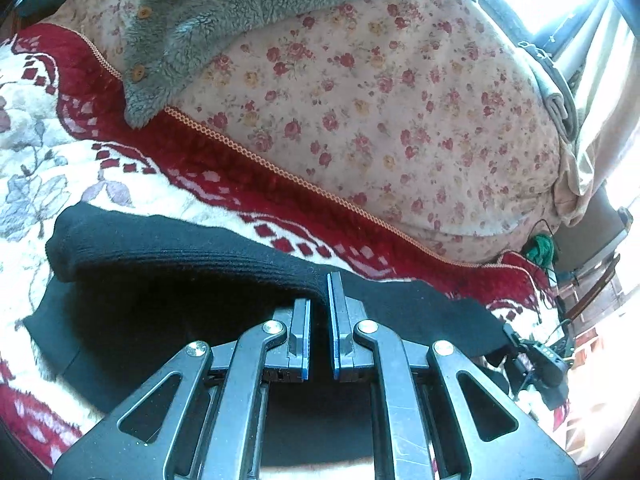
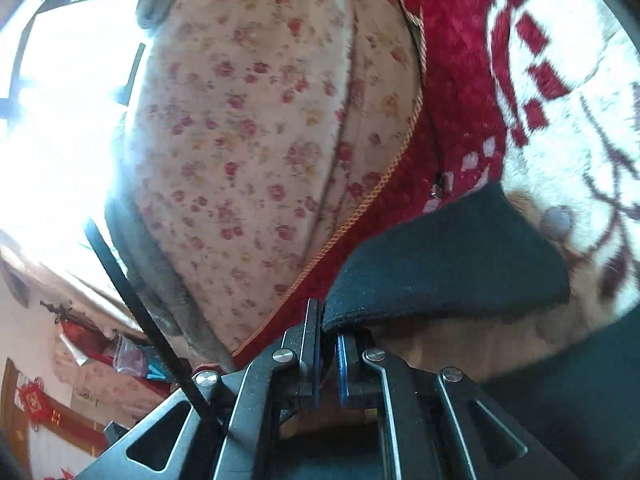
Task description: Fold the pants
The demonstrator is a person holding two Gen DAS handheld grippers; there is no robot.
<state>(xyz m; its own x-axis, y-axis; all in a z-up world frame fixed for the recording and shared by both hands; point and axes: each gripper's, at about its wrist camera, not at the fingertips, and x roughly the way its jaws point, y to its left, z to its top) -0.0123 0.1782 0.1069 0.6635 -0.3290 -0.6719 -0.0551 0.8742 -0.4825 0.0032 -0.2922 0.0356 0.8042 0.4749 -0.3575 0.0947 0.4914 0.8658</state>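
Left gripper: the left gripper [image 1: 319,300] is clamped on the ribbed edge of the black pants [image 1: 168,264], with the knit cloth pinched between its blue-lined fingers [image 1: 334,312].
Right gripper: the right gripper [image 2: 327,332] has its jaws closed on another edge of the black pants [image 2: 448,256]; the cloth runs in between its two fingers [image 2: 314,320] and fans out to the right.
Pants, left view: one ribbed band rises off the bed and folds over toward the left, leaving a dark shadowed hollow beneath it; the rest of the garment lies flat on the blanket under and to the right of the gripper.
Pants, right view: a broad dark flap is held up off the blanket, sagging from the pinched corner.
Bed cover: a red and white blanket [image 1: 132,184] with diamond border and grey leaf pattern lies under the pants.
Quilt: a cream floral quilt [image 1: 360,112] sits piled beyond the blanket, edged by an orange zigzag trim [image 1: 256,160].
Other clothing: a grey fleece garment [image 1: 208,28] with wooden buttons lies on top of the quilt, well apart from the pants.
Background: bright window light [image 2: 60,128] washes out one side; a red knot ornament [image 2: 32,400] hangs on the far wall.
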